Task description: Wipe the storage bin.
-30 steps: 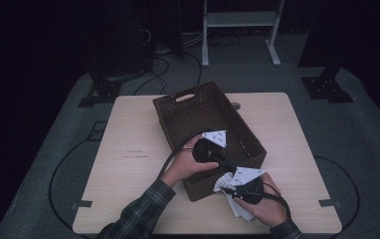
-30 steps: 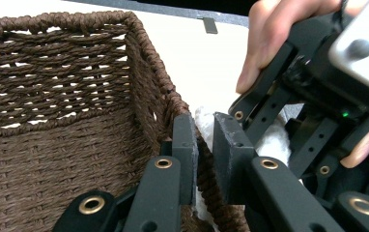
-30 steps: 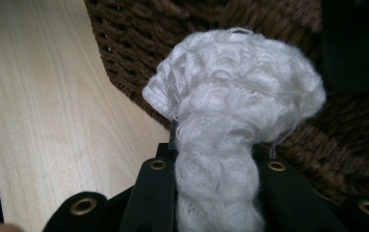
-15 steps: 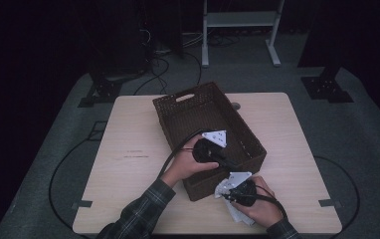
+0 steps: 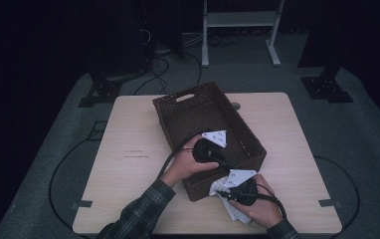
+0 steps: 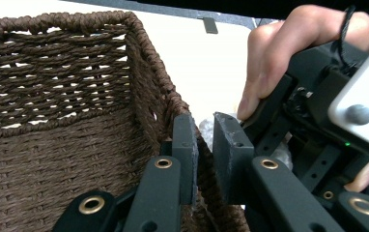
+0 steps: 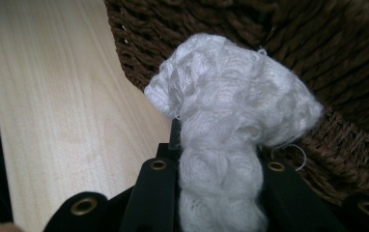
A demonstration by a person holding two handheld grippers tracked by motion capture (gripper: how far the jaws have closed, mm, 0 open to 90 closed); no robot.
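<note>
A brown woven basket stands on the light wooden table. My left gripper reaches over the basket's near right corner. In the left gripper view its jaws straddle the basket's wall just below the rim and are shut on it. My right gripper sits just outside that same corner, shut on a bunched white knitted cloth. In the right gripper view the cloth bulges out above the jaws, close against the basket's outer weave.
The basket has a handle cut-out at its far end and lies at an angle across the table. Bare tabletop lies left of the basket. A small round grommet is set in the table behind it. Cables and stand feet lie on the floor beyond.
My right hand with the white cloth has shifted slightly left, closer to the basket's corner. The left hand has stayed on the basket's wall.
</note>
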